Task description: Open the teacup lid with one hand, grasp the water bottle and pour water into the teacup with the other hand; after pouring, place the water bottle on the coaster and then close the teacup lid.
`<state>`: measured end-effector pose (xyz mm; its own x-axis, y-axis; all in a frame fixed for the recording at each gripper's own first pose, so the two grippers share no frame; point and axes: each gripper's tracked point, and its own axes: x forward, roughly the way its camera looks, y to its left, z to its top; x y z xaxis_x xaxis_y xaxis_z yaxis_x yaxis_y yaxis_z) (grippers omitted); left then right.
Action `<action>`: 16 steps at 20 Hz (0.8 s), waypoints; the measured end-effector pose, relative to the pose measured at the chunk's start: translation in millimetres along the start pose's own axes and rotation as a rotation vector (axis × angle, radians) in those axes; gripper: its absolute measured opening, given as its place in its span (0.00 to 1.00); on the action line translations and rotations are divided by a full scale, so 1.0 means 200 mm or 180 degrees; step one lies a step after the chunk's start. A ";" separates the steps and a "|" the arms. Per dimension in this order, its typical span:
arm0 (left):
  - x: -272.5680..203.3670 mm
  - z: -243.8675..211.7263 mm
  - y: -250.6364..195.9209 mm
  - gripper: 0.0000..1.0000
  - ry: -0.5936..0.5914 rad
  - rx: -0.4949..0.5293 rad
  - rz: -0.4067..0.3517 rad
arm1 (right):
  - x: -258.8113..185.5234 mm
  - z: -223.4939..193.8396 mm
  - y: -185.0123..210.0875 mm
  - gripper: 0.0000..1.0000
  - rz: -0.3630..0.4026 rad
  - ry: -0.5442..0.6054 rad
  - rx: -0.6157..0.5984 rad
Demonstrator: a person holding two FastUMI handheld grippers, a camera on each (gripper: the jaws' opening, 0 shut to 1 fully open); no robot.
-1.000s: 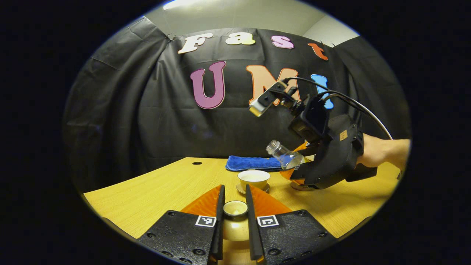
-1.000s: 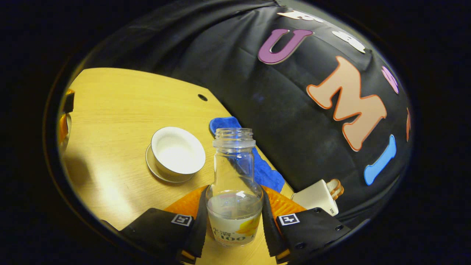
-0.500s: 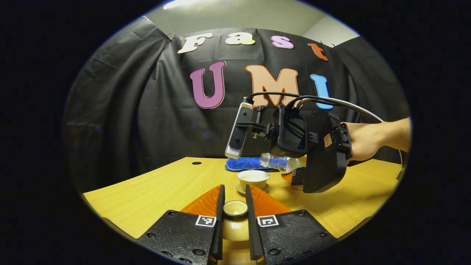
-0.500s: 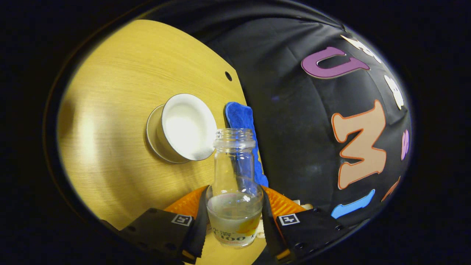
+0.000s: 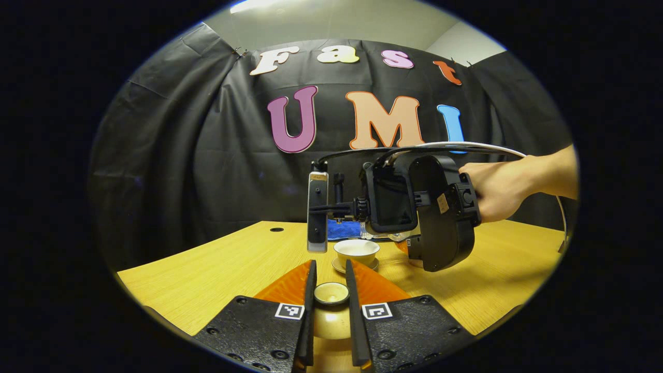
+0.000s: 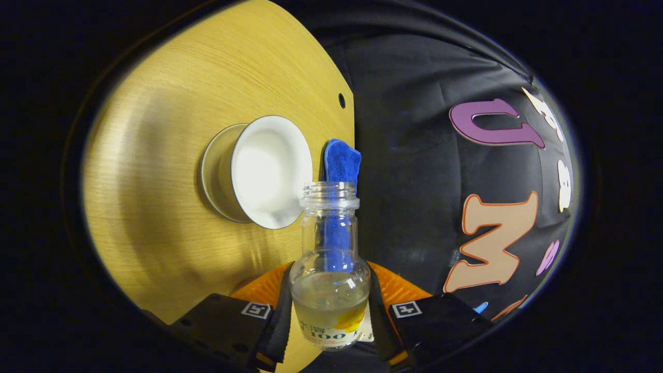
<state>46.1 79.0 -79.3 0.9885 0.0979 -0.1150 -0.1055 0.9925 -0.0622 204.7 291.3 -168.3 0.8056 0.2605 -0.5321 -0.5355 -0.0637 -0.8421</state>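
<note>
The right gripper, fingers clamped on the water bottle, tips its long axis sideways, mouth beside the open teacup, while the left gripper pinches the lid.

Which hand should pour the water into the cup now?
The right gripper. Both its fingers press on the water bottle, whose mouth is beside the open teacup. The left gripper is busy holding the teacup lid.
</note>
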 end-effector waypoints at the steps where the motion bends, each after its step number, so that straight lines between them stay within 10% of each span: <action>1: 0.00 0.00 0.00 0.26 0.0003 0.0002 0.0000 | 0.00 0.00 -0.02 0.69 0.0000 0.0025 -0.0088; 16: 0.00 0.00 0.00 0.26 0.0012 -0.0012 -0.0007 | -0.01 0.02 -0.11 0.69 0.0044 0.0170 -0.0776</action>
<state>45.5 79.6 -80.2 0.9883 0.0954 -0.1186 -0.1038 0.9924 -0.0662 214.2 296.9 -149.3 0.8144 0.2071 -0.5421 -0.4750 -0.2990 -0.8277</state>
